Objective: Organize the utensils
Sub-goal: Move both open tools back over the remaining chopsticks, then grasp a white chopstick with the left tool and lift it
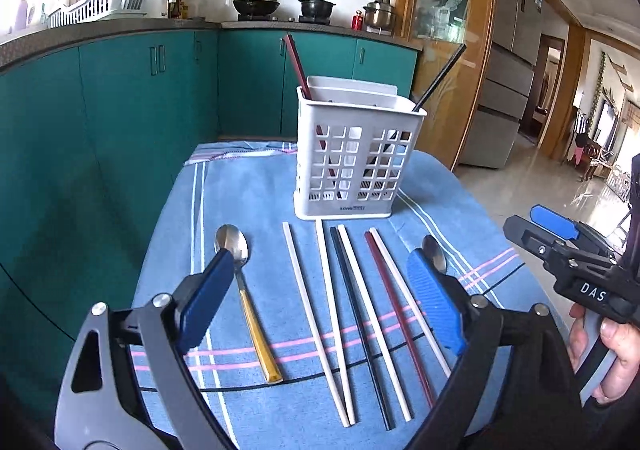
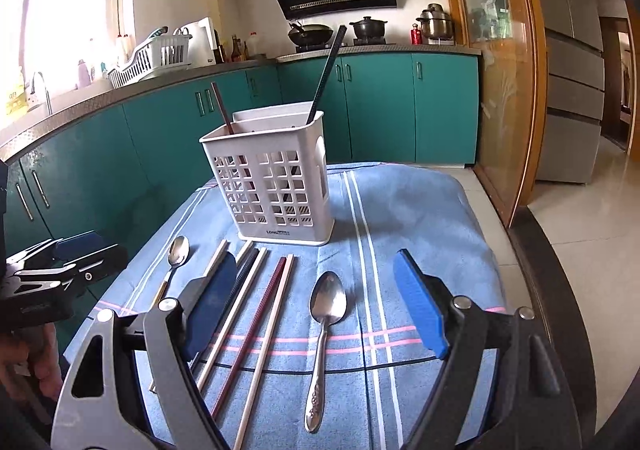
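A white slotted utensil basket (image 1: 356,154) (image 2: 272,178) stands at the back of the blue cloth, with one dark red chopstick (image 1: 298,66) and one black chopstick (image 1: 440,76) leaning in it. Several white, black and dark red chopsticks (image 1: 352,310) (image 2: 256,314) lie side by side in front of it. A yellow-handled spoon (image 1: 244,290) (image 2: 176,254) lies to their left, an all-steel spoon (image 2: 326,330) (image 1: 434,252) to their right. My left gripper (image 1: 320,256) (image 2: 96,250) hovers open over the chopsticks. My right gripper (image 2: 316,258) (image 1: 528,226) is open above the steel spoon.
The blue striped cloth (image 1: 224,178) covers a small table whose edges drop off close on every side. Teal cabinets (image 1: 120,98) run along the left and back. Tiled floor (image 2: 580,250) and a fridge (image 2: 572,82) are to the right. A hand (image 1: 616,354) holds the right gripper.
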A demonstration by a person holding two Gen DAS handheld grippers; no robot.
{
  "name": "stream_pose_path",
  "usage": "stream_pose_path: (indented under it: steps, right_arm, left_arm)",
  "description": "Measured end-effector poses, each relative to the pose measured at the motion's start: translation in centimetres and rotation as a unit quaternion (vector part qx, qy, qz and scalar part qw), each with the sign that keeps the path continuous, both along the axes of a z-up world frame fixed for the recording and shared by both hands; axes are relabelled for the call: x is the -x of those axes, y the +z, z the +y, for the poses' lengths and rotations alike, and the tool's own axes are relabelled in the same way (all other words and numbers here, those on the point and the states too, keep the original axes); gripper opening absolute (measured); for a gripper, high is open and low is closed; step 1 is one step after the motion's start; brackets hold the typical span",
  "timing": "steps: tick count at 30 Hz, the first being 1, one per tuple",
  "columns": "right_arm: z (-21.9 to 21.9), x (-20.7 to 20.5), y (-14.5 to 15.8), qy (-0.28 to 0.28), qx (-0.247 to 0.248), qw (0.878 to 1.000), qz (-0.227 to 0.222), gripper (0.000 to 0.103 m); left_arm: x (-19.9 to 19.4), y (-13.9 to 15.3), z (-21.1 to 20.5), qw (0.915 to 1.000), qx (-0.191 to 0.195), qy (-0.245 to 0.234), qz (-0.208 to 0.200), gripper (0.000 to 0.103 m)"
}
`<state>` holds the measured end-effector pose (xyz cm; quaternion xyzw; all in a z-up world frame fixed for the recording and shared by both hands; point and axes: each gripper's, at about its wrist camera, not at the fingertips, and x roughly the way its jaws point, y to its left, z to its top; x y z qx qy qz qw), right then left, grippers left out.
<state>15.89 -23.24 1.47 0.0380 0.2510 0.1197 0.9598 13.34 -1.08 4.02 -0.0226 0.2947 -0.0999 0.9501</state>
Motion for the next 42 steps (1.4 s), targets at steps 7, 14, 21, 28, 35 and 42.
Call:
stream_pose_path:
  steps: [7,14,21,28,35,42]
  right_arm:
    - [0.4,-0.1,-0.1,0.004,0.003,1.000,0.003,0.079]
    - [0.3,-0.2,-0.1,0.004,0.002,1.000,0.003,0.079]
    - [-0.1,-1.1,-0.6,0.006,-0.001,1.000,0.017,0.079]
    - [-0.2,-1.8,-1.3,0.014,0.000,0.999,0.035,0.079]
    - [0.5,-3.0,-2.0,0.026,0.003,0.998,0.051,0.079]
    - [1.7,-3.9,-2.6,0.028,0.015,0.998,0.062,0.077]
  left_arm:
    - [0.0,0.0,-0.2,1.0000,-0.003,-0.002,0.003,0.087]
    - [-1.4,-0.7,-0.8,0.9997,-0.012,0.006,0.020,0.082]
    - [-8.6,-2.7,-0.6,0.9915,-0.002,0.029,0.127,0.043]
    - [-15.7,-5.4,-1.6,0.9795,-0.029,0.038,0.196,0.027]
    - [-19.4,-7.6,-1.3,0.9685,-0.023,0.050,0.243,0.022]
    - [-20.1,-8.2,-1.0,0.9695,-0.022,0.054,0.238,0.007]
